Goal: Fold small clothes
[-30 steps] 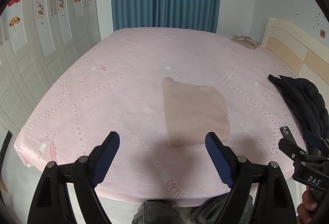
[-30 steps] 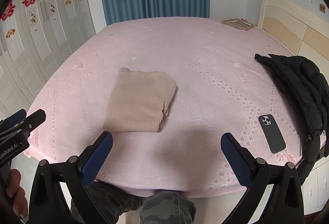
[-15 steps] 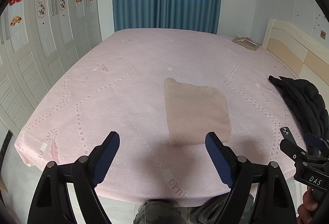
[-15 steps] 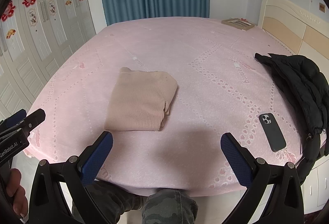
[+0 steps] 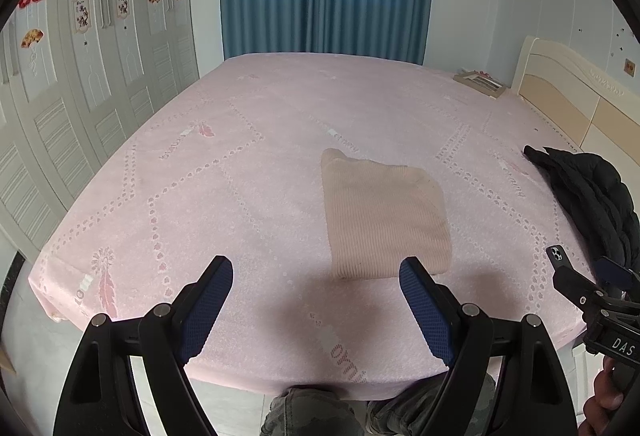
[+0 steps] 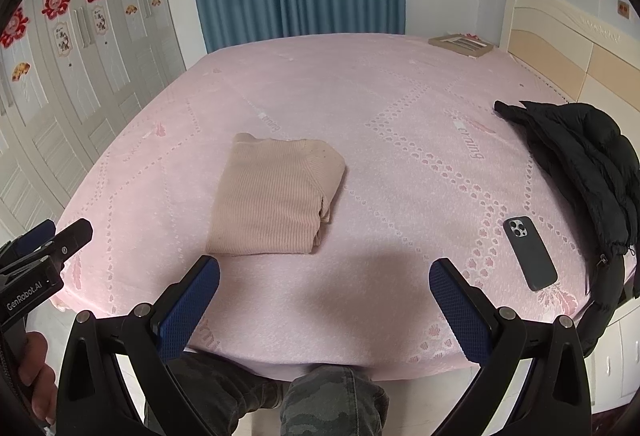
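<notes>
A beige ribbed knit garment (image 5: 382, 213) (image 6: 276, 195) lies folded into a neat rectangle on the pink bed (image 5: 240, 175) (image 6: 400, 115), near its front edge. My left gripper (image 5: 316, 276) hovers open above the front edge, and its right fingertip overlaps the garment's near corner in the picture. My right gripper (image 6: 325, 276) is open too, held back from the garment with nothing between its blue pads. Each gripper shows at the side of the other's view.
A dark phone (image 6: 530, 254) lies on the bed's front right. A black puffy jacket (image 6: 576, 159) is heaped at the right edge by the headboard (image 6: 560, 47). A flat box (image 6: 460, 44) sits at the far corner. White wardrobe doors (image 5: 80, 95) line the left. A person's camouflage trousers (image 6: 332, 404) show below.
Both views have drifted back very slightly, so the garment sits a little lower in the picture. Both grippers keep the same wide opening and the garment has not moved.
</notes>
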A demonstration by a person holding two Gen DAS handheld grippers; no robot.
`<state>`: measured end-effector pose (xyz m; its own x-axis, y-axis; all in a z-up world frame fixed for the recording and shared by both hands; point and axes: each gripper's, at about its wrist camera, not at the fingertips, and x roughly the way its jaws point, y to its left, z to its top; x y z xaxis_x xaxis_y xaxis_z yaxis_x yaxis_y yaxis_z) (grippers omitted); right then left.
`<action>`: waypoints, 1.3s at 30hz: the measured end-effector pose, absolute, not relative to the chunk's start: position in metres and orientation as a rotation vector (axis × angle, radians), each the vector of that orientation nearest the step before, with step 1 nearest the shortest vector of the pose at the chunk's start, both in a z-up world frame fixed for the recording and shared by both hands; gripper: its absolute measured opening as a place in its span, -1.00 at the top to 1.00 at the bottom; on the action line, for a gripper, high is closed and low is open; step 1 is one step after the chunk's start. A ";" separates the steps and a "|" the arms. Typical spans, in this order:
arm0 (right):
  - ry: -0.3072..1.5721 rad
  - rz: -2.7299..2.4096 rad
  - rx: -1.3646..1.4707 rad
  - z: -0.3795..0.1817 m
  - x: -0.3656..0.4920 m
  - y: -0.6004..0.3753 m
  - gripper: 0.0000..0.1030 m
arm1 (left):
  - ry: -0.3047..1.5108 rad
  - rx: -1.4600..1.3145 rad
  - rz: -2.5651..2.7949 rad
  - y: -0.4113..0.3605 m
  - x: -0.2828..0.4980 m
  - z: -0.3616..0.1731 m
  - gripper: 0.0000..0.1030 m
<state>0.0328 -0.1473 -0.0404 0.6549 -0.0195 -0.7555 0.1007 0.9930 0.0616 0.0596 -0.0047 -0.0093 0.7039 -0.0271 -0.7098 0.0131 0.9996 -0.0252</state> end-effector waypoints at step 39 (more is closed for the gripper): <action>0.787 -0.062 0.108 -0.030 0.025 -0.151 -0.99 | 0.770 0.009 -0.027 -0.012 0.060 -0.006 -0.65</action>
<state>0.0247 -0.1514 -0.0304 0.7042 -0.0155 -0.7098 0.0963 0.9926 0.0737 0.0601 -0.0125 -0.0056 0.7176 -0.0209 -0.6961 0.0272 0.9996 -0.0020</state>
